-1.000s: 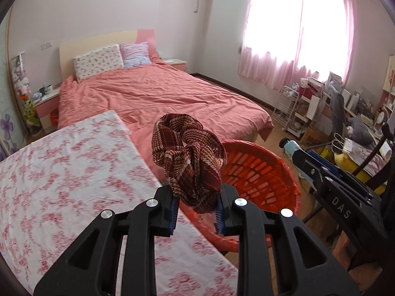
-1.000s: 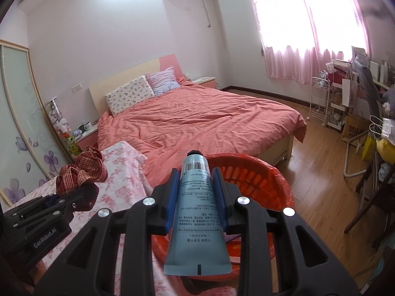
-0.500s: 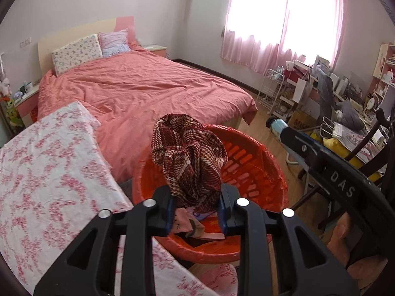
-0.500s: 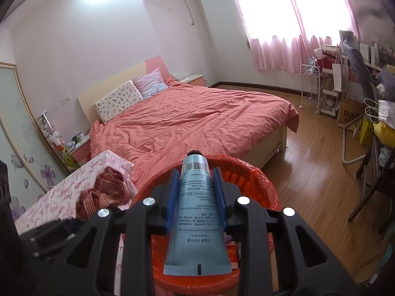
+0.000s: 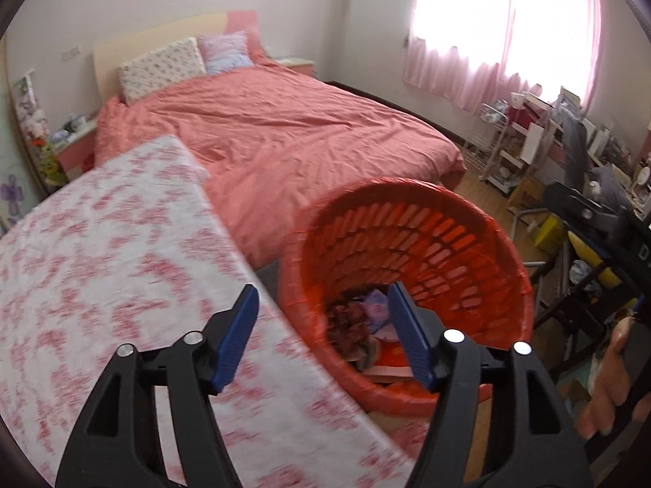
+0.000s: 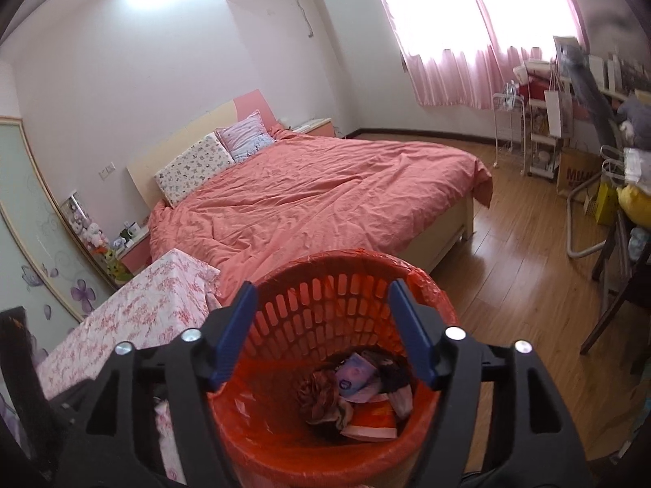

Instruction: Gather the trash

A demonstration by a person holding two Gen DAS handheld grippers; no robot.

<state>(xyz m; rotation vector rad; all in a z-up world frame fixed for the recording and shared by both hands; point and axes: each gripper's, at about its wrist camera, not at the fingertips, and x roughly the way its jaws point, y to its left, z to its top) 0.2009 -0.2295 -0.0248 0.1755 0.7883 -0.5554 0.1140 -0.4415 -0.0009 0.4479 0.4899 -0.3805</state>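
Observation:
An orange slatted trash basket (image 5: 455, 244) (image 6: 285, 309) stands between the floral-covered table and the bed. Inside it lie the dark red woven cloth (image 5: 346, 325) (image 6: 321, 398), a pale wrapper (image 6: 358, 378) and other scraps. My left gripper (image 5: 325, 325) is open and empty, above the table edge and the basket's near rim. My right gripper (image 6: 323, 325) is open and empty, directly over the basket's mouth. The blue tube is not clearly visible.
A table with a pink floral cloth (image 5: 101, 252) (image 6: 138, 317) sits left of the basket. A bed with a salmon cover (image 5: 293, 138) (image 6: 325, 195) is behind. Wooden floor (image 6: 525, 268), chairs and cluttered shelves (image 5: 529, 142) are on the right.
Both grippers opened. The red woven cloth left my left gripper and the blue tube left my right gripper; the cloth now lies in the basket. Both grippers moved closer over the basket.

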